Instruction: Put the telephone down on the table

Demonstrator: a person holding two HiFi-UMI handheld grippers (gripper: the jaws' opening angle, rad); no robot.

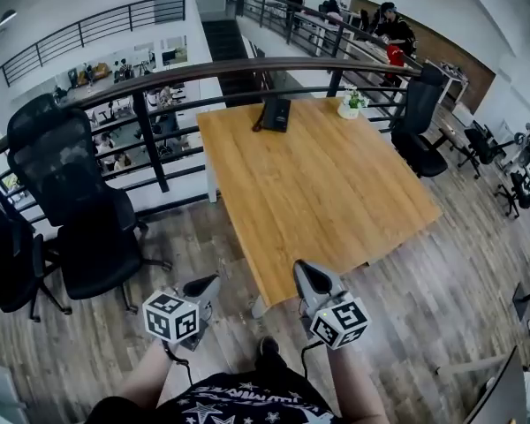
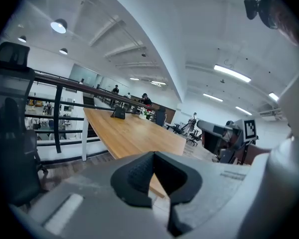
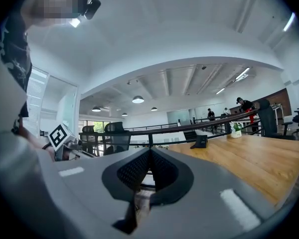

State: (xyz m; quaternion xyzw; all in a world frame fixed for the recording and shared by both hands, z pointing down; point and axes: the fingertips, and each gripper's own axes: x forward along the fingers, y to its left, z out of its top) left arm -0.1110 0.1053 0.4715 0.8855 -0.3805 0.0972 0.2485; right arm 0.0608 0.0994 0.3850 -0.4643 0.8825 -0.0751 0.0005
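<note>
Two grippers are in your hands; how do they stand?
– Your left gripper [image 2: 152, 156] is closed, its pad tips meeting with nothing between them. Your right gripper [image 3: 149, 151] is the same: jaws together, empty. Both are by the near corner of the table [image 1: 327, 201].
– And the telephone?
– The telephone [image 1: 275, 113] sits on the table's far end, just beside the railing [image 1: 247, 67], well apart from both of your grippers. A potted plant [image 1: 349, 106] stands near it, toward the far right corner. Black office chairs [image 1: 71, 193] stand on the wooden floor left of the table.
</note>
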